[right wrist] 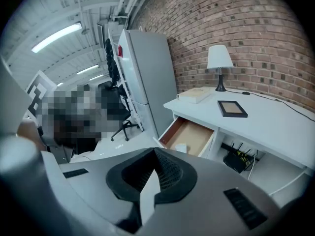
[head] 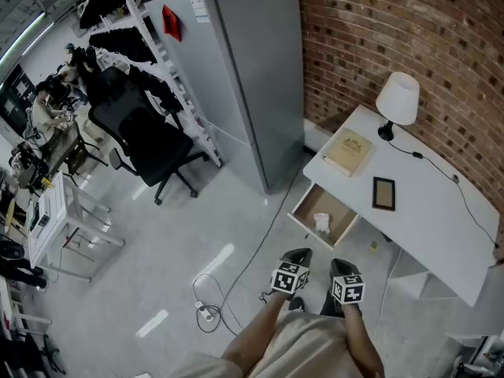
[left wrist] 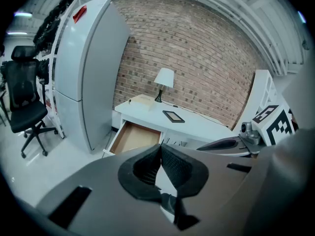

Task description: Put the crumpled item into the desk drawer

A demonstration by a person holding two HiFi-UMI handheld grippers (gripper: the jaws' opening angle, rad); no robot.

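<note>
One desk [head: 441, 211], one open drawer [head: 337, 205], one crumpled item [head: 322, 223], one lamp [head: 398, 101], one fridge [head: 236, 77], one frame [head: 384, 194] — perhaps a tablet.

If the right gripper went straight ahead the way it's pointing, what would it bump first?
Probably the open drawer: the right gripper, shut and empty, aims near its front corner, and nothing stands between. It tilts downward, though, so it might touch the floor just before; depth is unclear.

We see rough red brick on the wall [head: 378, 22], a smooth matt white desk [head: 429, 211] w/ bare wood inside its drawer [head: 340, 211], smooth grey metal on the fridge [head: 244, 77], glossy floor [head: 197, 242], crumpled paper [head: 322, 223].
</note>
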